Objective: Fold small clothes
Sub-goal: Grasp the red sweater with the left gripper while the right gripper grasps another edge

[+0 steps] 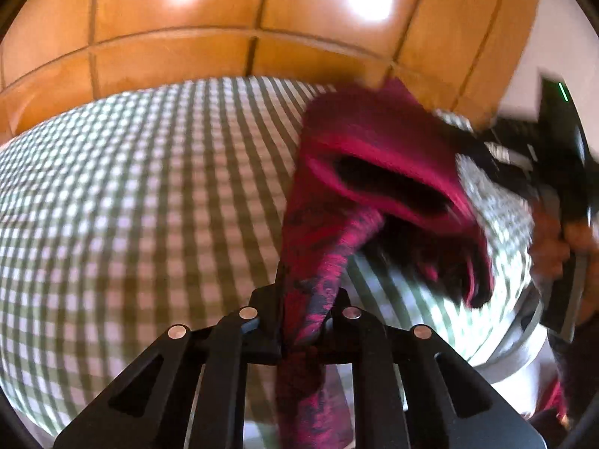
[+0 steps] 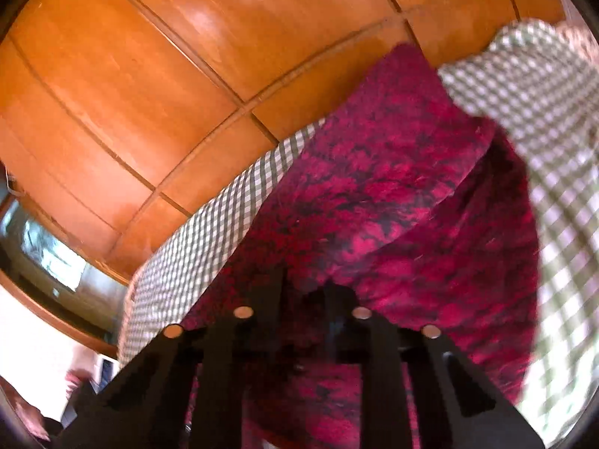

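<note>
Left hand-held gripper (image 1: 305,314) clamped on the red patterned garment (image 1: 374,157), lifted above the checkered bed (image 1: 131,187). Right hand-held gripper (image 2: 303,299) pinches it too.

We are seeing a magenta-and-black patterned garment (image 1: 359,172) hanging bunched and blurred, its opening gaping, lifted above the surface.
</note>
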Demonstrator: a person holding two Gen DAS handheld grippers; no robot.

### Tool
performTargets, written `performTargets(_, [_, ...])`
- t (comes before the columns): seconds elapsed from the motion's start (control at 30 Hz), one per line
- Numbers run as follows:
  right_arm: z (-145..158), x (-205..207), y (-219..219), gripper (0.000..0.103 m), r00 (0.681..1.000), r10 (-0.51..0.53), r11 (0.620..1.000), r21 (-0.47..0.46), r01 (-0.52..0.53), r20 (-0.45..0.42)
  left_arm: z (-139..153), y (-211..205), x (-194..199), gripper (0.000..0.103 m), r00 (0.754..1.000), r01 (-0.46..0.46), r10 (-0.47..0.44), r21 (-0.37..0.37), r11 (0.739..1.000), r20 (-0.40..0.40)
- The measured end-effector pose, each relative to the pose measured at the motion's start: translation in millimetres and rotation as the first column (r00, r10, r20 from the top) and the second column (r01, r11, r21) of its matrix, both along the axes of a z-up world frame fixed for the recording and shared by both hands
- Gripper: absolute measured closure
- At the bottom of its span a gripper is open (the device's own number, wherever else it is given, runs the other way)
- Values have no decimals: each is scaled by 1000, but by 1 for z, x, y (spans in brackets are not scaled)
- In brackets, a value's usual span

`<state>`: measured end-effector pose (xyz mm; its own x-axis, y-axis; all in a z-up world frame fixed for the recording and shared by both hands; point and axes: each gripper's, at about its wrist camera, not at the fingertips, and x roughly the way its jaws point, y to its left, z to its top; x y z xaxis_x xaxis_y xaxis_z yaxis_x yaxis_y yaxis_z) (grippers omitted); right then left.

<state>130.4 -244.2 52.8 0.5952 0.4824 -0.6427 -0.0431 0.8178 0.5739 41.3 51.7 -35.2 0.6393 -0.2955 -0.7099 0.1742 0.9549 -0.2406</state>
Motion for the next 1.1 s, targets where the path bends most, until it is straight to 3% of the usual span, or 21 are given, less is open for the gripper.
performTargets(0.17, [28,-18,-47,91,992,-61,976,-202,82,106,25,36,25,91,995,-89,90,-33,995,39])
performTargets(0.33, [26,-17,-98,91,976,-162,859,-466,211,145,46,56,57,91,984,-157,157,-7,988,82])
performTargets(0.47, [1,3,-153,91,952,-292,781,-550,295,97,62,71,85,91,972,-210,213,-35,977,96])
performTargets(0.6, [-17,19,-205,91,911,-408,728,-582,363,58,76,92,126,91,961,-260,263,-42,965,87])
performTargets(0.73, [-36,39,-252,90,860,-511,690,-591,418,11,88,122,177,91,933,-351,355,-61,934,55])
performTargets(0.83, [-47,54,-279,80,827,-561,681,-585,441,-28,96,139,215,92,906,-421,421,-14,907,41])
performTargets(0.9, [-49,60,-295,51,811,-584,691,-555,464,-49,99,146,237,92,887,-461,460,23,887,36])
performTargets(0.97, [-43,57,-298,48,795,-606,665,-565,489,-26,100,154,263,92,871,-492,491,70,868,30])
performTargets(1.03, [-35,52,-298,29,789,-615,654,-564,505,-7,96,159,281,90,860,-508,510,96,856,9])
performTargets(1.07, [-29,48,-296,27,787,-617,644,-567,513,11,93,162,286,86,854,-518,521,98,850,-9])
performTargets(1.1, [-20,39,-287,27,796,-604,638,-574,514,42,89,166,290,74,843,-532,536,96,841,-27])
